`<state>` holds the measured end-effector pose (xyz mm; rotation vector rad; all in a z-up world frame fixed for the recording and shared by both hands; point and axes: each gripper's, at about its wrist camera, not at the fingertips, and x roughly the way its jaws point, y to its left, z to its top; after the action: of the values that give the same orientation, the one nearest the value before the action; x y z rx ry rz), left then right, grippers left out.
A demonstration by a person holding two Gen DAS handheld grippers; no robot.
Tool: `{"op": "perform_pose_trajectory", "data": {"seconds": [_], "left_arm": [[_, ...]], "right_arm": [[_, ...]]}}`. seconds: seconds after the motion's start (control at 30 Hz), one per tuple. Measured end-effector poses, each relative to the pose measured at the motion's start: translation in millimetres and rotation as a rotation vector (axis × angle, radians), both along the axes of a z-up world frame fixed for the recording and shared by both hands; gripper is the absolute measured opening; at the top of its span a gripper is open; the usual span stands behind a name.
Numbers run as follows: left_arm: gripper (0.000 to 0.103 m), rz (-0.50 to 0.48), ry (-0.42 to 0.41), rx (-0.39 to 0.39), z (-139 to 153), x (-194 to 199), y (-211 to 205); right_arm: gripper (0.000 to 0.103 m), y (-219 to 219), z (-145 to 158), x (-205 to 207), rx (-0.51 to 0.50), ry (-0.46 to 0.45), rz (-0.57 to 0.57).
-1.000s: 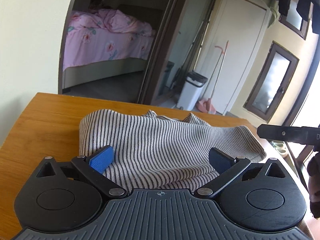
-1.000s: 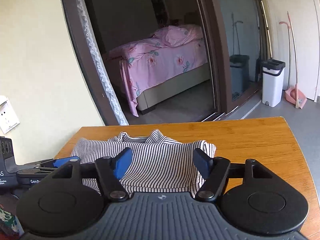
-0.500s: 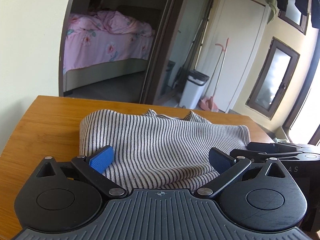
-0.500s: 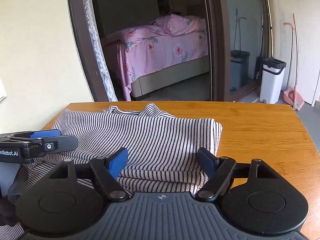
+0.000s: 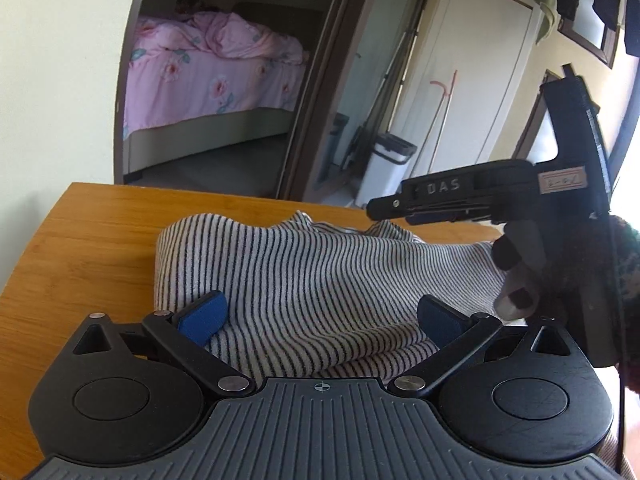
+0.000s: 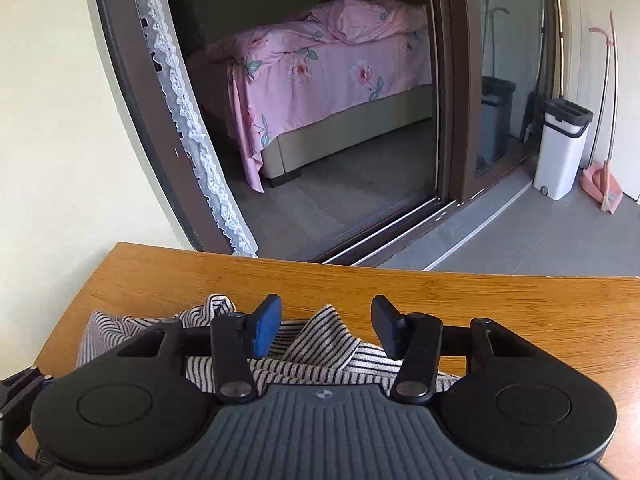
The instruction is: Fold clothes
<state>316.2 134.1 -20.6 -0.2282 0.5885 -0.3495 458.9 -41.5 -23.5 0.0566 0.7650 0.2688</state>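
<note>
A person's left gripper (image 5: pixel 320 318), black with blue pads, hangs with jaws wide apart over the near edge of a folded grey-and-black striped knit garment (image 5: pixel 304 280), nothing pinched between them. The garment lies on a honey-coloured wooden table (image 5: pixel 92 232), directly ahead of this tool. To its right, the right gripper (image 6: pixel 326 326), held by a gloved hand (image 5: pixel 520 268), sits above the garment's far collar end; its jaws have just been closing and stand partly apart, seemingly clear of the cloth, though the view is cramped. Beyond the table's far edge, a dark-framed doorway (image 6: pixel 132 92) opens onto a bed with a pink floral cover (image 6: pixel 320 64); a white lidded bin (image 6: pixel 560 148) stands to the right.
</note>
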Motion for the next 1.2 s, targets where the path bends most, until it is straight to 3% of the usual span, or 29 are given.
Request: {"op": "perform_pose_trajectory", "data": {"seconds": [0.07, 0.1, 0.2, 0.4, 0.5, 0.63, 0.73, 0.97, 1.17, 1.2], "left_arm": [[0.103, 0.011, 0.006, -0.052, 4, -7, 13], [0.103, 0.020, 0.008, -0.071, 7, -12, 19], [0.103, 0.061, -0.002, -0.103, 20, -27, 39], [0.103, 0.158, 0.029, -0.228, 45, -33, 94], [0.103, 0.179, 0.014, -0.259, 57, -33, 110], [0.103, 0.145, 0.010, -0.292, 65, -33, 112], [0.103, 0.075, 0.024, -0.327, 68, -33, 102], [0.103, -0.038, 0.022, -0.259, 75, -50, 66], [0.103, -0.098, 0.127, -0.027, 50, -70, 42], [0.103, -0.110, 0.149, 0.012, 43, -75, 42]], "right_arm": [[0.051, 9, -13, 8, -0.029, 0.015, -0.005], [0.046, 12, -16, 8, -0.036, 0.010, 0.011], [0.006, 19, -10, 1, -0.045, 0.000, 0.077], [0.005, 0, 54, -56, 0.067, -0.130, 0.189], [0.005, -13, 86, -107, 0.106, -0.181, 0.265], [0.005, -26, 93, -172, 0.148, -0.148, 0.339], [0.005, -31, 76, -209, 0.173, -0.070, 0.369], [0.005, -24, 28, -242, 0.125, 0.070, 0.390], [0.008, -41, 50, -249, 0.119, -0.016, 0.393], [0.016, -52, 59, -247, 0.137, -0.048, 0.351]]}}
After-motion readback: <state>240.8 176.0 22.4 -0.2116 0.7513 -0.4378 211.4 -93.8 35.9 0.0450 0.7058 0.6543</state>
